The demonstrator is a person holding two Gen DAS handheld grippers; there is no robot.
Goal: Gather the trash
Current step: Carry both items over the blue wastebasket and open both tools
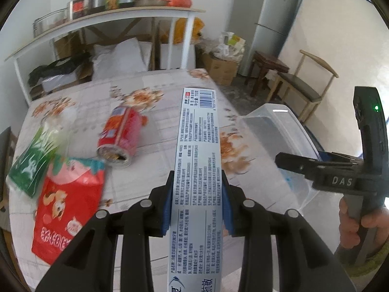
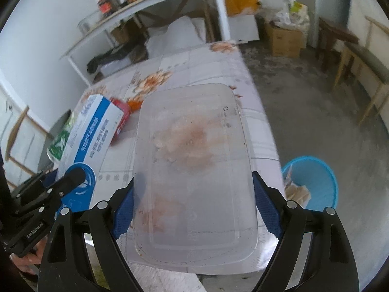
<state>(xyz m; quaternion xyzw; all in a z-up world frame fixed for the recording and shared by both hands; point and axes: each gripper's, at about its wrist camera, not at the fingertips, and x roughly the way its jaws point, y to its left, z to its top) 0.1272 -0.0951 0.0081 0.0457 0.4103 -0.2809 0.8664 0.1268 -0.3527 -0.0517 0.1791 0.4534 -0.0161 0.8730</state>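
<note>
My left gripper [image 1: 197, 174] is shut on a long pale-blue toothpaste box [image 1: 199, 133], which sticks out forward above the flowered table [image 1: 155, 90]. My right gripper [image 2: 193, 178] stands wide, its blue pads [image 2: 265, 202] pressed on both sides of a clear, stained plastic food container [image 2: 194, 146] held over the table's right part. The toothpaste box [image 2: 94, 131] also shows at the left of the right wrist view. On the table lie a red can [image 1: 121, 136] on its side, a red snack bag [image 1: 65, 206] and a green packet [image 1: 34, 163].
A blue bin [image 2: 316, 182] holding paper scraps stands on the floor by the table's right edge. Behind the table is a white shelf [image 1: 109, 19] with pots and jars. A cardboard box [image 2: 284, 39], wooden chairs [image 1: 299, 87] and a fridge [image 1: 272, 24] line the far right.
</note>
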